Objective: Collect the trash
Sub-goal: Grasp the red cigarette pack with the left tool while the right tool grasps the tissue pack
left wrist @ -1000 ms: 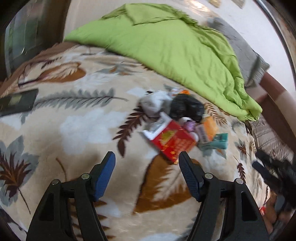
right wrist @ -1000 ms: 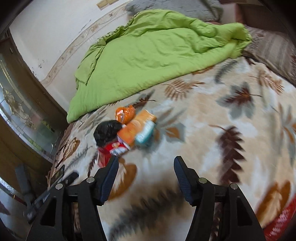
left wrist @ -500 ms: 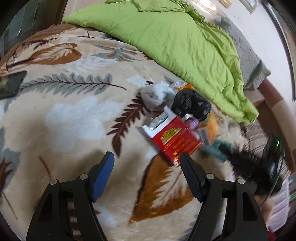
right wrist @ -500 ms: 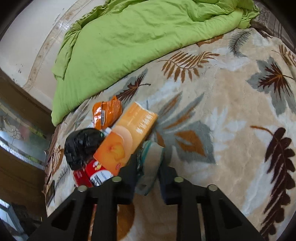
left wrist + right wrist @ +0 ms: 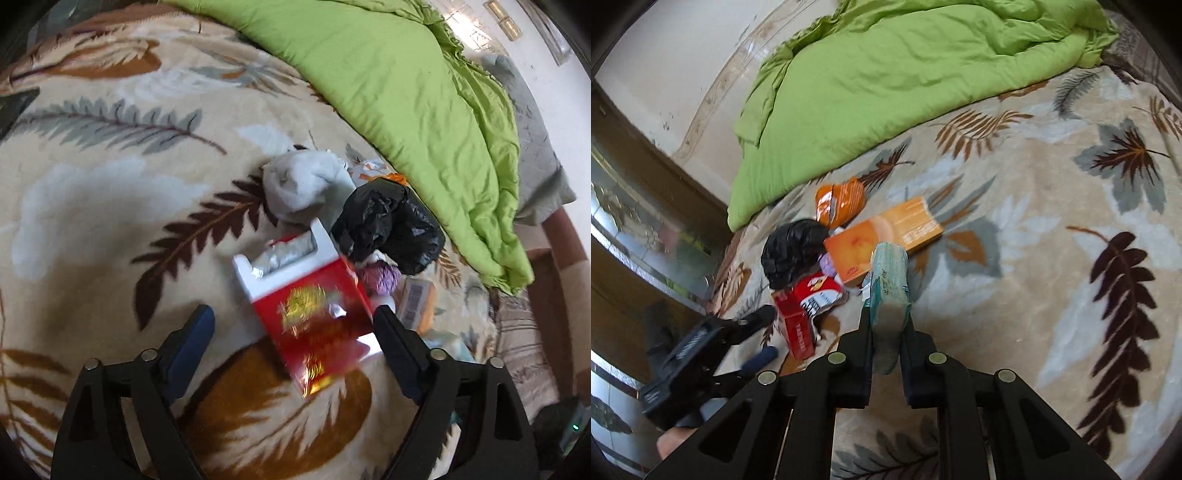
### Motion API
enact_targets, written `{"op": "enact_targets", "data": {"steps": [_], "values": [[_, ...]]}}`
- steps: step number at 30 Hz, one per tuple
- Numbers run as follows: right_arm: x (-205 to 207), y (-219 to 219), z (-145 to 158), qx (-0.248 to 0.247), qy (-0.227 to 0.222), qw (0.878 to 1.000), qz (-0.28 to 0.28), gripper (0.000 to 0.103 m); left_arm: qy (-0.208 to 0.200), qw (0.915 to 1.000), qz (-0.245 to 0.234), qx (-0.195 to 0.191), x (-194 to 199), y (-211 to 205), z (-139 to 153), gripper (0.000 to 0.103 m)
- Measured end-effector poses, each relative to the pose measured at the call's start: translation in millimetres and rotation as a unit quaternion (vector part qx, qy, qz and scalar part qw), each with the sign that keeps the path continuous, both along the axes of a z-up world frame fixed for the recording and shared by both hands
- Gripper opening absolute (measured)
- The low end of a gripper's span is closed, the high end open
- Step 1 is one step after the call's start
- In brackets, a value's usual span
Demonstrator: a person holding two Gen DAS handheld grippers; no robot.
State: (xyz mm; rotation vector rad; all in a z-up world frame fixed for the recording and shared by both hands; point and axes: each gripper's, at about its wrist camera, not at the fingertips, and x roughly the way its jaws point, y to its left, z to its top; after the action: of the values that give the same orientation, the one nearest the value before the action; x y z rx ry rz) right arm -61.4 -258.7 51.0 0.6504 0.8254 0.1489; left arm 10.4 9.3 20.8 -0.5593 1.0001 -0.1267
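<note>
Two grippers work over a bed covered with a leaf-print blanket (image 5: 1052,258). Right gripper (image 5: 886,325): fingers pinch a pale teal packet (image 5: 888,284), which stands up between them; a second ago they were spread wide with the packet lying flat on the blanket. Left gripper (image 5: 291,336): fingers apart and still opening, wider than a second ago, and closer to the trash pile. A red box (image 5: 314,317) with a white open end lies between them, the right finger at its edge; whether it touches is unclear through blur. Just beyond the red box sit a purple scrap (image 5: 380,277) and an orange box (image 5: 882,240). Behind those, a black plastic bag (image 5: 388,229) and a grey-white wad (image 5: 303,181). An orange crumpled wrapper (image 5: 840,201) lies farther back. Farthest, a green duvet (image 5: 905,81) is heaped against the wall.
</note>
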Motion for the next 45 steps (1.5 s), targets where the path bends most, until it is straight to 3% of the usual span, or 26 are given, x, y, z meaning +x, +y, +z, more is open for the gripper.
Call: {"op": "enact_targets", "data": {"steps": [4,6,12,19,23,27,34,40,45], "values": [[-1,-6,2,0.000,-0.005,1.000,-0.002,0.013,-0.020,0.9976,-0.022,0.062,4,-17,-2,0.088],[-1,-6,3,-0.001,-0.006,1.000,-0.001,0.013,-0.032,0.9951,-0.037,0.086,3,-22,-1,0.081],[0,-11,6,0.011,-0.014,1.000,-0.005,0.013,-0.053,0.9916,-0.071,0.094,-6,-16,8,0.077],[2,-2,10,0.005,-0.022,1.000,0.004,0.013,-0.097,0.9826,-0.079,0.137,-22,-11,22,0.075],[1,1,14,-0.005,-0.033,0.999,0.007,0.013,-0.141,0.9708,-0.085,0.174,-31,-15,36,0.074],[-2,2,20,-0.013,-0.049,0.999,0.006,0.013,-0.173,0.9623,-0.100,0.184,-43,-21,45,0.074],[-12,16,34,-0.049,-0.083,0.995,0.013,0.013,-0.242,0.9304,-0.125,0.245,-70,-43,62,0.074],[-35,29,50,-0.114,-0.121,0.986,0.016,0.013,-0.267,0.9106,-0.125,0.290,-84,-46,67,0.074],[-50,39,47,-0.124,-0.122,0.984,0.027,0.013,-0.284,0.8970,-0.120,0.317,-91,-45,69,0.074]]}}
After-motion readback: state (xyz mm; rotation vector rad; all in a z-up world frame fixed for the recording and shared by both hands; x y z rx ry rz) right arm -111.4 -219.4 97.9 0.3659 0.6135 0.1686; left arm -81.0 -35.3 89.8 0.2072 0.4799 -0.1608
